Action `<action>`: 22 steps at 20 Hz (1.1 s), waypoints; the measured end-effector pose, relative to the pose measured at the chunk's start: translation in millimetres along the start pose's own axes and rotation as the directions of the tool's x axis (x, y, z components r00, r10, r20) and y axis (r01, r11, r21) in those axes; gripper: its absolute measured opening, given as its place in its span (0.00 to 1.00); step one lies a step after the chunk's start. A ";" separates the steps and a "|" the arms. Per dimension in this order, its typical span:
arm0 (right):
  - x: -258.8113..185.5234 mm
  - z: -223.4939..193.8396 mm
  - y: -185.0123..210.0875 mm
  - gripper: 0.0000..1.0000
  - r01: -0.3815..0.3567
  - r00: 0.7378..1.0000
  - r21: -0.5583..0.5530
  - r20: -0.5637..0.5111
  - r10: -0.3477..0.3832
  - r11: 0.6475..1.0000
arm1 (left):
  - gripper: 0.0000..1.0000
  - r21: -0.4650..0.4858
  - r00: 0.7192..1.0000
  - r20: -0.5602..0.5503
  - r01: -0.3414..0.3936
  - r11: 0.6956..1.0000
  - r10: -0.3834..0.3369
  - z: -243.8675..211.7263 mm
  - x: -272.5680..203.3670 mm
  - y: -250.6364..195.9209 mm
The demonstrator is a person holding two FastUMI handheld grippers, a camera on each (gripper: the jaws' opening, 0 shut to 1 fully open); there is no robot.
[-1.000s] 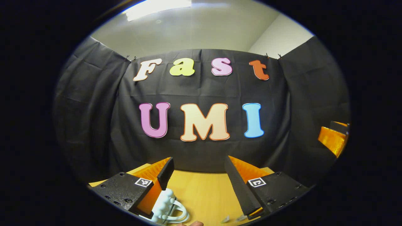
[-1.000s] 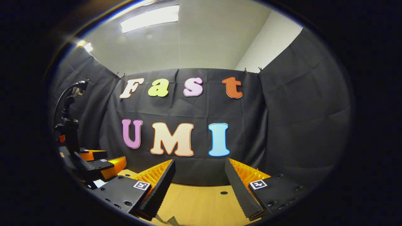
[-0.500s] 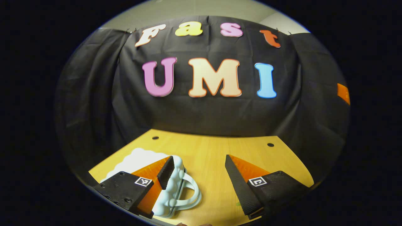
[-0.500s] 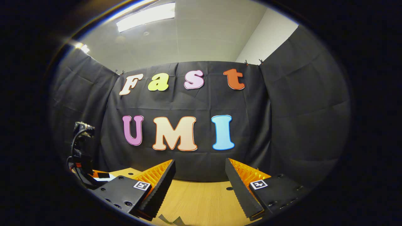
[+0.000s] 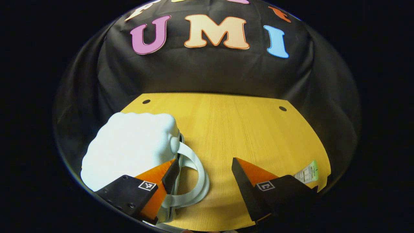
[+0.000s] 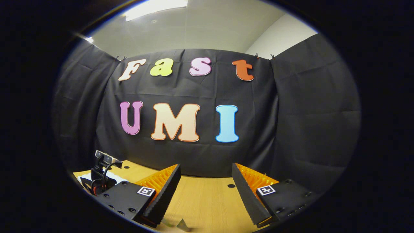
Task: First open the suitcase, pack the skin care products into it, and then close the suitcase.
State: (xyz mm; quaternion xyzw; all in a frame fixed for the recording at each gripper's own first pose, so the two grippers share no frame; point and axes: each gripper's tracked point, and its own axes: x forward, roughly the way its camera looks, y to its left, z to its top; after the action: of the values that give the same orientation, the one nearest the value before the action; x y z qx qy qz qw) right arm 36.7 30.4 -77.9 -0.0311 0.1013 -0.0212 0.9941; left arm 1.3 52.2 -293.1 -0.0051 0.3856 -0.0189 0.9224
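The left gripper (image 5: pixel 203 176) hangs over the bench (image 5: pixel 245 129), jaws wide, its left finger touching the closed white suitcase (image 5: pixel 129 145) beside the handle (image 5: pixel 197 181). The right gripper (image 6: pixel 205 187), jaws wide, faces the booth wall.

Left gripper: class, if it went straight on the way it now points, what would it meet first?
Probably the bare wooden table: the left gripper tilts down, fingers open. The pale suitcase lies beside that line; depth is uncertain.
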 end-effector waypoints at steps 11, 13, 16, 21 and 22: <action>10.3 -13.1 7.8 0.99 0.008 0.999 -0.080 -0.044 -0.011 0.997 | 0.83 -0.055 0.969 -0.239 0.052 0.997 -0.064 -50.0 46.4 -10.5; 9.2 -12.9 4.8 0.99 0.012 0.999 -0.085 -0.042 -0.015 0.996 | 0.75 -0.047 0.965 -0.257 0.037 0.998 -0.048 -52.5 45.3 -6.0; 7.9 -13.0 1.3 0.99 0.012 0.999 -0.083 -0.030 -0.015 0.996 | 0.23 -0.017 0.965 -0.261 0.006 1.000 -0.010 -50.0 45.0 7.8; 6.4 -12.6 0.6 0.99 -0.028 1.000 -0.056 -0.001 0.028 0.998 | 0.05 0.027 0.959 -0.277 0.070 0.997 -0.060 -43.2 38.9 3.2; 6.1 -12.7 1.1 0.99 -0.044 0.999 -0.047 0.007 0.044 0.998 | 0.02 0.052 0.966 -0.257 0.038 0.998 -0.024 -36.7 35.6 7.7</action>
State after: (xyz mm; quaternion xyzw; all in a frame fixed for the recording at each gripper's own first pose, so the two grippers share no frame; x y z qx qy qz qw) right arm 40.1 30.5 -91.6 -0.0520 0.0983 0.0033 0.9938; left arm 0.4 58.6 -344.5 0.0176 0.5009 -0.0448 0.8642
